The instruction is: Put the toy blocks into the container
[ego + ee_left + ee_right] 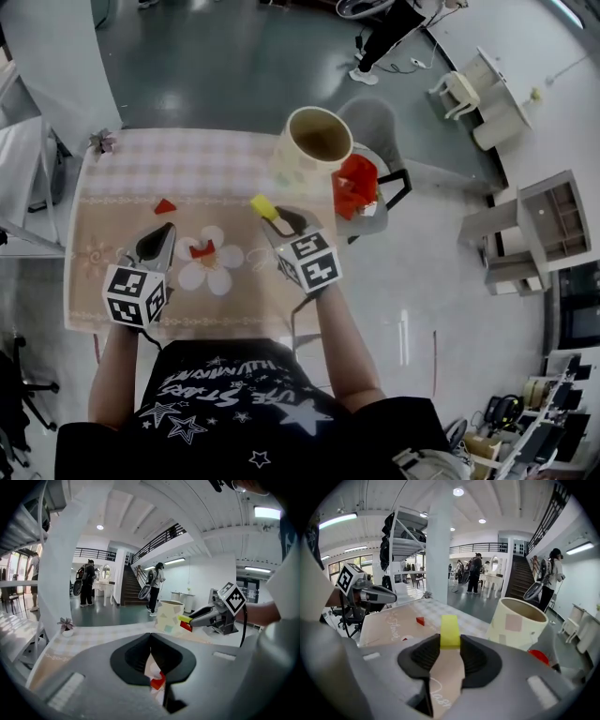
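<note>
– Yellow block (263,206): where is it?
– Pinched in the right claw (450,641). The pads press on its two sides, and its far end sticks out past the tips. It is held up off the table (122,169), near the container (286,164) but not over its mouth.
– And the container?
– It's a cream cup with pale patches, upright with its mouth open, at the table's far right edge. I can't make out anything inside it.
– What about the left claw (165,231)?
– Closed, with the tips meeting and nothing between them. It hangs above the cloth (112,281) on the person's left side, well apart from the right one.
– Any blocks on the table?
– Two red ones. A red wedge (165,206) lies beyond the left claw's tip. Another red block (202,250) lies on the white flower print (211,272) between the two claws. Neither claw touches them.
– Anything else?
– A small potted flower (101,142) stands at the table's far left corner. A grey chair (375,122) sits just past the right edge by the container, with something red (356,185) on its seat; I can't tell what it is. People (87,581) stand farther back in the hall, near a staircase (131,585).
</note>
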`<state>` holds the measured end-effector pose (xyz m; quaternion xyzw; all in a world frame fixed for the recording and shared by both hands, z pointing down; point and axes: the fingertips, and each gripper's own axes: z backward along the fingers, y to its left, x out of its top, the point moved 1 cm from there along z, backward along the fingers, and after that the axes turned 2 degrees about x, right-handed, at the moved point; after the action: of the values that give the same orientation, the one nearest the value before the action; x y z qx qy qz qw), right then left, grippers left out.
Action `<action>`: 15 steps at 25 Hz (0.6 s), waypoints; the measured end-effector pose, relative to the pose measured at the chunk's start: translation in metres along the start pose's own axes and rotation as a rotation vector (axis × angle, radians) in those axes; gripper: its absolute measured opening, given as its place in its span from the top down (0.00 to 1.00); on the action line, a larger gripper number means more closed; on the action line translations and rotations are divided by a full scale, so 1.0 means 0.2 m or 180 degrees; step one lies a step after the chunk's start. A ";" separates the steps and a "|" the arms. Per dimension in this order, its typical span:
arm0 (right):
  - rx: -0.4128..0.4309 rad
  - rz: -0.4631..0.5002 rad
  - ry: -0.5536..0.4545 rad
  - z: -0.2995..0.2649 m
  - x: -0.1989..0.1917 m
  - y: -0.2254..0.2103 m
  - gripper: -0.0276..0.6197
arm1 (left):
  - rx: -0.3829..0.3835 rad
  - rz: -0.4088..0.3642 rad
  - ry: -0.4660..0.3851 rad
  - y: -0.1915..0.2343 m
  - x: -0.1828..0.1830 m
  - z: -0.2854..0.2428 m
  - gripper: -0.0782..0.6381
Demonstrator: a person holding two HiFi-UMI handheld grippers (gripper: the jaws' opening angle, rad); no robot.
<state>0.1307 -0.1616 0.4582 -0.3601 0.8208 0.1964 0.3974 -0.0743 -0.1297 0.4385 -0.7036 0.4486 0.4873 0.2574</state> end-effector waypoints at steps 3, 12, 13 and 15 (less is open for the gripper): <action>-0.0074 -0.0007 -0.0056 0.04 0.02 -0.11 0.75 | -0.0012 -0.0015 -0.0013 -0.06 0.05 -0.06 0.88; -0.0320 -0.0022 -0.0242 0.14 0.10 -0.44 0.75 | -0.0074 -0.0145 -0.0166 -0.17 0.27 -0.30 0.88; -0.0351 -0.0028 -0.0261 0.15 0.11 -0.48 0.75 | -0.0082 -0.0153 -0.0179 -0.18 0.30 -0.33 0.88; -0.0414 -0.0032 -0.0285 0.16 0.12 -0.56 0.75 | -0.0097 -0.0176 -0.0201 -0.19 0.34 -0.39 0.88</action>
<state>0.2195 -0.2269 0.4159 -0.3802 0.7859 0.2633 0.4106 0.0040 -0.2004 0.4033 -0.7038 0.4132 0.5088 0.2741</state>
